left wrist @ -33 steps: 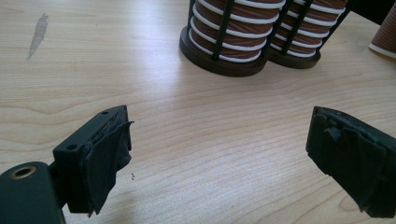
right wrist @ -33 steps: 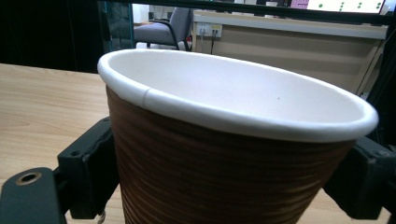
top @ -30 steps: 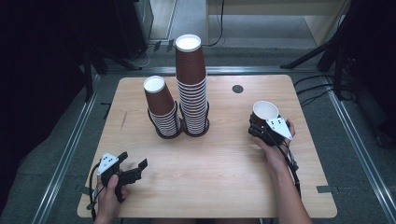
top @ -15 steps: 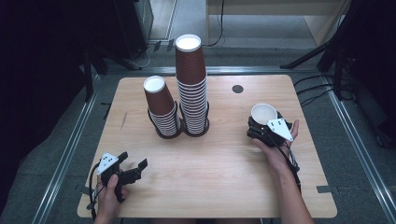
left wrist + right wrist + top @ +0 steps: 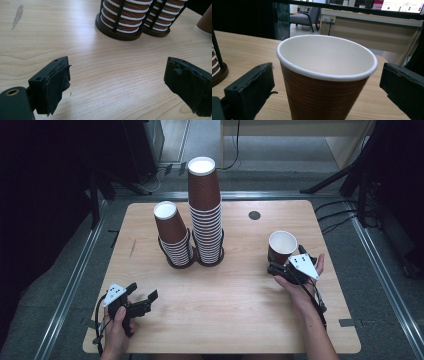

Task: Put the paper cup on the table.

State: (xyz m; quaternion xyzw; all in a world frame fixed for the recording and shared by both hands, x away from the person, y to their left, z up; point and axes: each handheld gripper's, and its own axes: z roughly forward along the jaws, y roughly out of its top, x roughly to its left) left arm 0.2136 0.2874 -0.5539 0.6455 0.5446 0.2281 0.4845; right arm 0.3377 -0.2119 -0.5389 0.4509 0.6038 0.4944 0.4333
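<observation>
My right hand-held gripper (image 5: 278,268) has just let go: a second ago its jaws were pinched on the single paper cup (image 5: 281,247), and now they stand wide, one on each side of the cup with a clear gap to its ribbed brown wall in the right gripper view. The cup (image 5: 325,82) stands upright, mouth up, on the right part of the bench (image 5: 230,320), a little further toward the middle than where I held it before. My left hand-held gripper (image 5: 142,304) has not shifted; it sits low at the near left corner, jaws spread with bare wood between them. The two stacks of upturned cups (image 5: 206,215) in their black racks are unchanged at the centre.
</observation>
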